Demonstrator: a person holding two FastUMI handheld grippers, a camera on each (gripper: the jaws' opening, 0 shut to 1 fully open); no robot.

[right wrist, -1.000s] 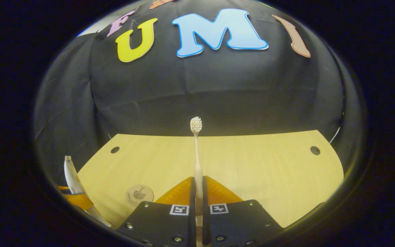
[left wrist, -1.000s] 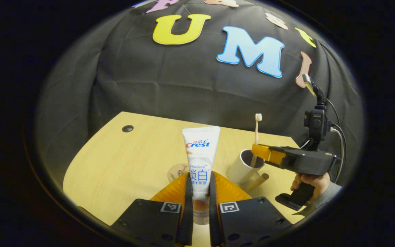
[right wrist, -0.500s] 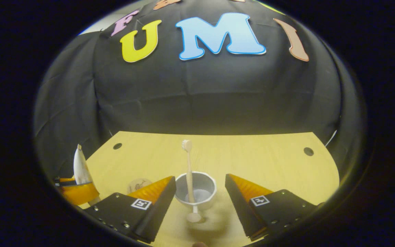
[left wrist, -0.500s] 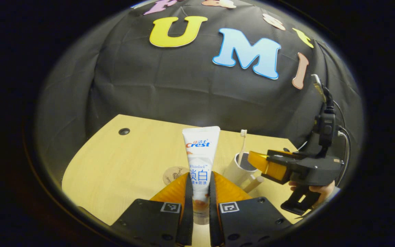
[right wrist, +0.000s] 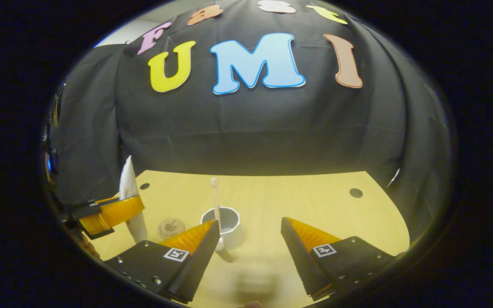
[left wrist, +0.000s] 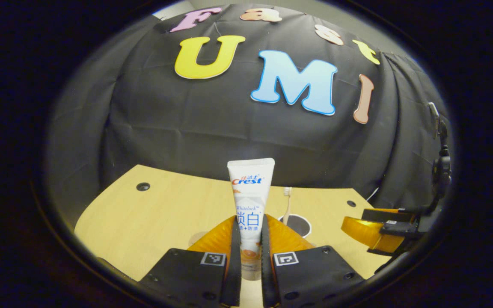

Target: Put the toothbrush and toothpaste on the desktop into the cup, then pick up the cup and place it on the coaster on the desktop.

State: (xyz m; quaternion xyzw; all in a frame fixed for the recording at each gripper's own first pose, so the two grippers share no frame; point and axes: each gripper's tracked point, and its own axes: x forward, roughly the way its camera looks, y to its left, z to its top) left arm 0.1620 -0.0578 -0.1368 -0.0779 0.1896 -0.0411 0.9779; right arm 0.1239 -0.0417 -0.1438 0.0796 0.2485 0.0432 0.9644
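Observation:
My left gripper (left wrist: 250, 252) is shut on the white toothpaste tube (left wrist: 250, 192), which stands upright between its fingers above the desk. Just past it to the right stands the white cup (left wrist: 296, 224) with the toothbrush (left wrist: 287, 205) upright inside. In the right gripper view, my right gripper (right wrist: 250, 229) is open and holds nothing; the cup (right wrist: 225, 224) with the toothbrush (right wrist: 215, 199) in it sits on the desk a little ahead and to the left of its gap. The left gripper (right wrist: 114, 211) with the tube (right wrist: 130, 201) shows at the left, and the round coaster (right wrist: 170, 227) lies between it and the cup.
The pale wooden desk (right wrist: 315, 205) has small round holes (right wrist: 355, 193) near its back corners and ends at the black cloth wall. The right gripper (left wrist: 383, 229) shows at the right edge of the left gripper view, apart from the cup.
The right gripper opened and let the toothbrush drop into the cup, then drew back and away from it. The left gripper kept hold of the tube and came closer to the cup.

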